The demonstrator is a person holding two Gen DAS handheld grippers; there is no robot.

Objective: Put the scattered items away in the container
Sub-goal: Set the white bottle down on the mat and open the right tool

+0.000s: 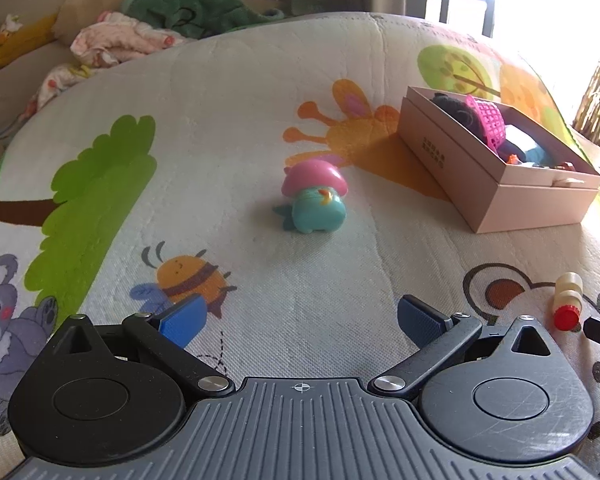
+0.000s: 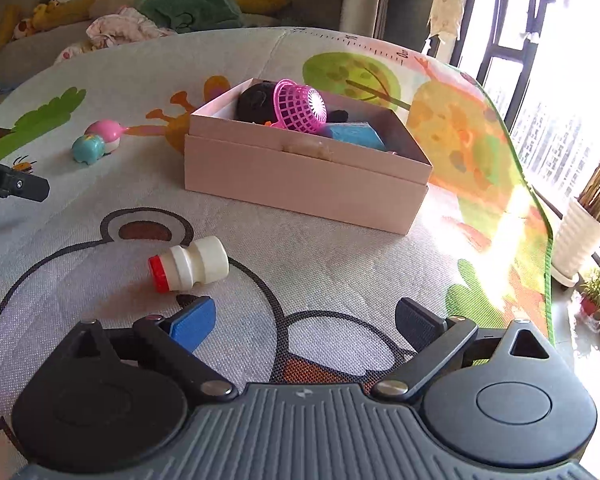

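Bottle (image 2: 188, 263), small, white with red cap: lies on its side on the play mat (image 2: 340, 248), near the right gripper (image 2: 306, 322) and ahead-left of its spread, empty fingers; long axis runs crosswise, cap to the left. Mushroom-capped toy (image 1: 314, 202), teal and pink: straight ahead of the left gripper (image 1: 300, 318), whose fingers are likewise wide apart and empty. Pink box (image 2: 300, 176): partly filled, beyond the bottle. Judgement: right hand is nearer the bottle, left hand nearer the toy.

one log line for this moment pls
left claw open, empty | right claw open, empty | toy, bottle on mat | box part filled
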